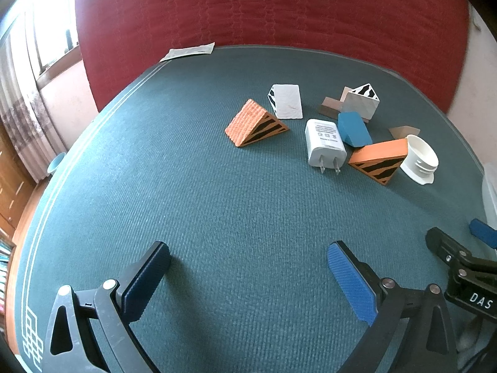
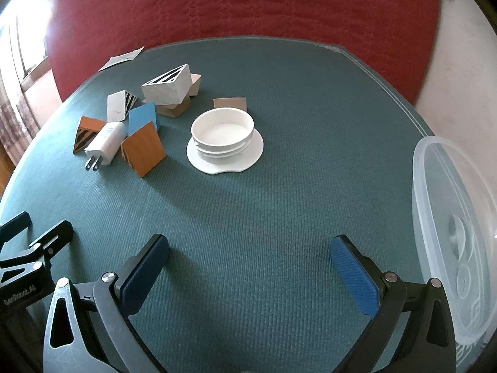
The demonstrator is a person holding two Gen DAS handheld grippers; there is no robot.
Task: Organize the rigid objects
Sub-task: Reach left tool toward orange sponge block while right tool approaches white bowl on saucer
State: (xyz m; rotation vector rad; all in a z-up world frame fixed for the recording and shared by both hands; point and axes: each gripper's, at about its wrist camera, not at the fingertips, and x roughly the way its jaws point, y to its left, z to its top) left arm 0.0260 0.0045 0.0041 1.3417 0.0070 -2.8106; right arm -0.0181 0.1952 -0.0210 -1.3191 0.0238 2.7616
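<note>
Both the left hand-held gripper (image 1: 248, 258) and right hand-held gripper (image 2: 250, 251) gape wide, empty, over bare desk (image 2: 279, 205) near the white cap (image 2: 225, 138); a clear container (image 2: 456, 248) sits at the desk's right edge.

Two wrist cameras, side by side low over the green worktop (image 1: 217, 217), look steeply down past their own fingers (image 2: 354, 279), sharing the block cluster and white threaded cap (image 2: 222, 135) ahead.
</note>
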